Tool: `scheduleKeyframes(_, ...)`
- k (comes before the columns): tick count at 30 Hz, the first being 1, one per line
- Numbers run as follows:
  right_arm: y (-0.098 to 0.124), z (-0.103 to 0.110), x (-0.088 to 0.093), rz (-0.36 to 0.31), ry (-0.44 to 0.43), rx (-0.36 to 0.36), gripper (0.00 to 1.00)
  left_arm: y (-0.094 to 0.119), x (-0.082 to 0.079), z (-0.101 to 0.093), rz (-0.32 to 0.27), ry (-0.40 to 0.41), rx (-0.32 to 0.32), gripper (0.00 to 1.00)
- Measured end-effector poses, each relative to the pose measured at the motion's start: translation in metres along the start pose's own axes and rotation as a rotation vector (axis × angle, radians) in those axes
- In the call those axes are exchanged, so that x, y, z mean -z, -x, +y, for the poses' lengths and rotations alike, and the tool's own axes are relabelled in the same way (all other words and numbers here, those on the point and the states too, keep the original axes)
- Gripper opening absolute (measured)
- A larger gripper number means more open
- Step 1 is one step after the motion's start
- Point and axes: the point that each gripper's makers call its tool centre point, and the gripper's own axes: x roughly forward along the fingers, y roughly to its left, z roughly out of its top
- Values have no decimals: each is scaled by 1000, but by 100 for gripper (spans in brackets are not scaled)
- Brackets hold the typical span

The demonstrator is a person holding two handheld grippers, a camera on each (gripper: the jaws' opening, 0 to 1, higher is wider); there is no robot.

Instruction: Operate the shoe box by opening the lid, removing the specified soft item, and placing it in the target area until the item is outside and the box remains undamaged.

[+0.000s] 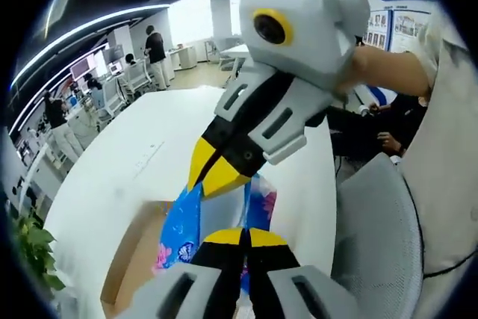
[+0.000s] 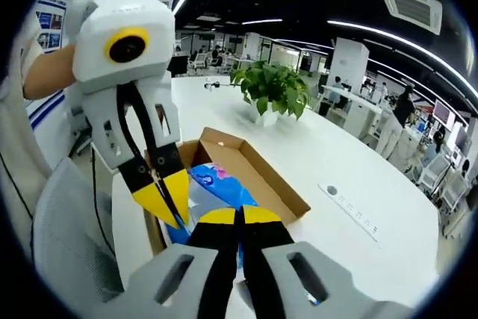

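Note:
A soft blue packet (image 1: 181, 223) with pink flower print hangs over the open cardboard shoe box (image 1: 133, 259). My left gripper (image 1: 243, 237) rises from the bottom of the left gripper view, its yellow-tipped jaws shut on the packet's near edge. My right gripper (image 1: 213, 175) reaches in from the upper right and pinches the packet's top. In the right gripper view, the right gripper (image 2: 239, 216) is shut on the blue packet (image 2: 222, 184), and the left gripper (image 2: 170, 201) grips it from the left. The shoe box (image 2: 278, 178) lies open underneath, its inside mostly hidden by the packet.
The box rests on a large white table (image 2: 358, 177). A potted plant (image 2: 272, 87) stands behind the box and a power strip (image 2: 351, 207) lies to its right. A grey chair (image 1: 377, 237) sits at the table's edge. A person's arm (image 1: 392, 69) holds the right gripper. Desks and people fill the background.

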Motion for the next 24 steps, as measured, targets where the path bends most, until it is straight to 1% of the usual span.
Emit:
scheduleKeyframes(4,13,-9,15,15,-14,21,0,-13,-9,-6,5,-26,29,0)
scheduleKeyframes(7,24,-16,25,19,-31,39,0,-26,-20,-14,10,-47,63,0)
scheduleKeyframes(11,37,-27,36,24,-50,61,0,-39,-31,-20,9,-63,89,0)
scheduleKeyframes(14,47,-35,43,26,-62,72,0,-53,-42,-26,3,-74,120,0)
scheduleKeyframes(24,79,-66,71,34,-86,100,0,-94,-76,-38,-26,-70,198,0)
